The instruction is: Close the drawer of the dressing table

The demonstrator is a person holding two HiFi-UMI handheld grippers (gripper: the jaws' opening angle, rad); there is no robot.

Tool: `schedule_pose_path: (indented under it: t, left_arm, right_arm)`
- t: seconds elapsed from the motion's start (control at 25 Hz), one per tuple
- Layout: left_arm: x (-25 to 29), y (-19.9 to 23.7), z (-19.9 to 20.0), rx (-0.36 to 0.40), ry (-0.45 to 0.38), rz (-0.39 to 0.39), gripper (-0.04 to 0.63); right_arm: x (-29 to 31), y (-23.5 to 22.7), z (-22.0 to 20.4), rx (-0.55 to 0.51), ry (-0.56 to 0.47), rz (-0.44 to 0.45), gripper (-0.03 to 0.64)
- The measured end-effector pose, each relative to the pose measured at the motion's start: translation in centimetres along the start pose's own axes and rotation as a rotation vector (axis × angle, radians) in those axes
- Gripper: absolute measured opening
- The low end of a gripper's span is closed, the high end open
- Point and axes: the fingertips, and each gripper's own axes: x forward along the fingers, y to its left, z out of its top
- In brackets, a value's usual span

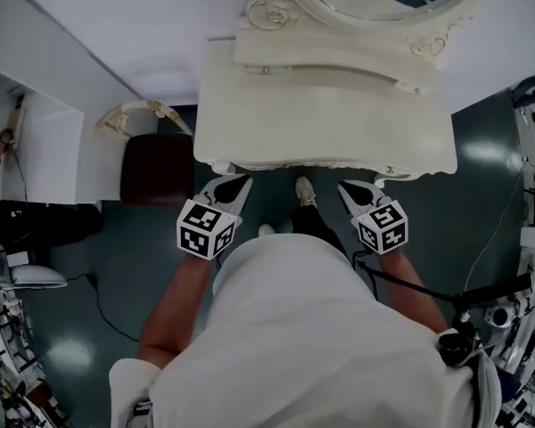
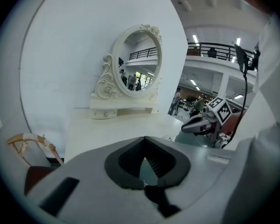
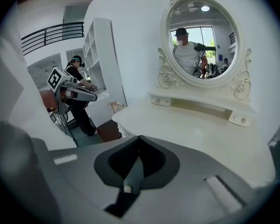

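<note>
Cream-painted wood dressing table (image 1: pixel 330 105): drawer under its front edge, hidden from above, prob. rigid, light, free-sliding, so push flat at drawer-front centre; left gripper (image 1: pixel 235 184) & right gripper (image 1: pixel 349 188) near that edge, jaws closed, empty.

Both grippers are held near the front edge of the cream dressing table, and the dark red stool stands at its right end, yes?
Not quite. The stool stands at the left end of the table, not the right, as the head view shows. The rest holds: the left gripper and right gripper are both near the front edge.
</note>
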Motion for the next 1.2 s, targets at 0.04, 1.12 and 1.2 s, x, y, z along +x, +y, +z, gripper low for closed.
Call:
schedule_pose_path:
  t: [0.04, 1.12, 1.2]
  left_arm:
    - [-0.5, -0.4, -0.2, 0.000, -0.006, -0.014, 0.003]
    - [-5.2, -5.1, -2.3, 0.075, -0.016, -0.063, 0.003]
    - [-5.0, -5.4, -2.5, 0.075, -0.008, -0.067, 0.003]
  right_arm:
    - [-0.1, 0.6, 0.0, -0.006, -0.001, -0.002, 0.002]
    - [-1.4, 6.1, 0.3, -0.095, -0.022, 0.017, 0.002]
    - [-1.6, 6.1, 0.0, -0.094, -0.021, 0.017, 0.002]
